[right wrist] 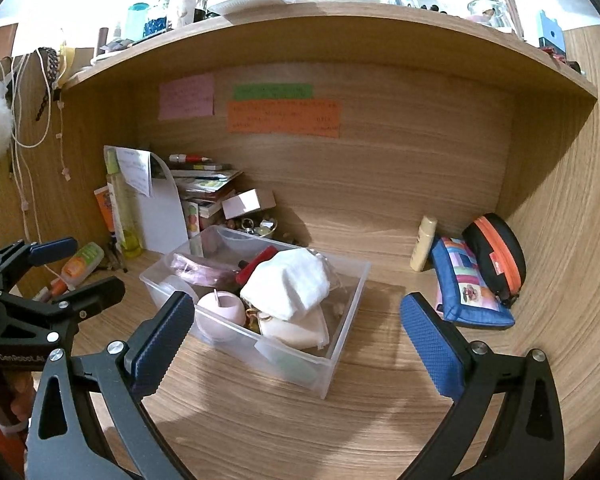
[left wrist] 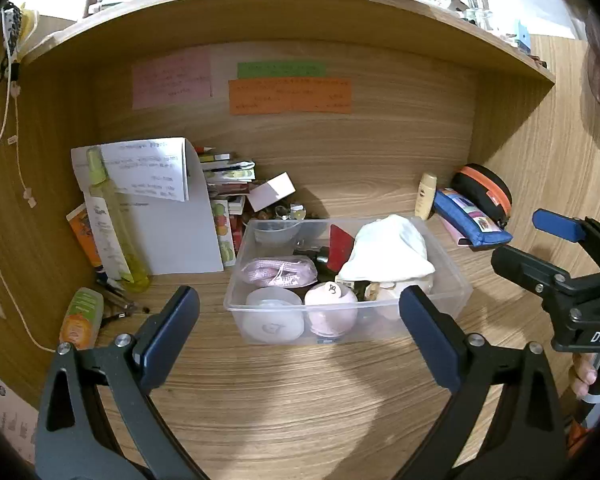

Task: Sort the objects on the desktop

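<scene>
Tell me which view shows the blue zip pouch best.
The right wrist view: the blue zip pouch lies close, its patchwork face and full length visible, leaning on the black-and-orange case. In the left wrist view it is small, near the edge.

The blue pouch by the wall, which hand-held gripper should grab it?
Probably the right hand-held gripper. It is open, and the blue pouch lies just beyond its right finger. The left hand-held gripper faces the clear bin, with the pouch farther off.
</scene>
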### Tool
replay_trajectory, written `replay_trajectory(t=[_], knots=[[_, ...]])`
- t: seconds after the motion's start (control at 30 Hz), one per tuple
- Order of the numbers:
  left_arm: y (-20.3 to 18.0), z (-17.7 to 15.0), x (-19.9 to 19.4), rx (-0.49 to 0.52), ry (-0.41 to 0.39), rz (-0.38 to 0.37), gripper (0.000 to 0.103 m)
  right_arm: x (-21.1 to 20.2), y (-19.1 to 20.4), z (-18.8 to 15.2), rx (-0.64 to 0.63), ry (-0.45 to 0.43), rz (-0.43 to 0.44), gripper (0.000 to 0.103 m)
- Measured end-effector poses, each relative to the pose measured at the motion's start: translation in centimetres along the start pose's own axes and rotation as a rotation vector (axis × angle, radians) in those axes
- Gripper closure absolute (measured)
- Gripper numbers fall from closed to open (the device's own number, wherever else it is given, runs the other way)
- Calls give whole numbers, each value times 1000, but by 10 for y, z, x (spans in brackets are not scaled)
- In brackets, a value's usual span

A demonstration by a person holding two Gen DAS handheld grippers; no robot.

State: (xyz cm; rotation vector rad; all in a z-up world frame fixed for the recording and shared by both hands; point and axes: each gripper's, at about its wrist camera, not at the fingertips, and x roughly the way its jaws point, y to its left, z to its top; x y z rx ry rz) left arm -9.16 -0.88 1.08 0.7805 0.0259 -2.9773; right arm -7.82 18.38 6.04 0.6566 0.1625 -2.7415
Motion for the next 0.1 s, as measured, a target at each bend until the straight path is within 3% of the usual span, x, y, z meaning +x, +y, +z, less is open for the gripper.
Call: replay_trajectory(t=[0.1], knots=[[-1,0,1,-2,0,-3,2,4,-2,-1,0,10,-2,0]])
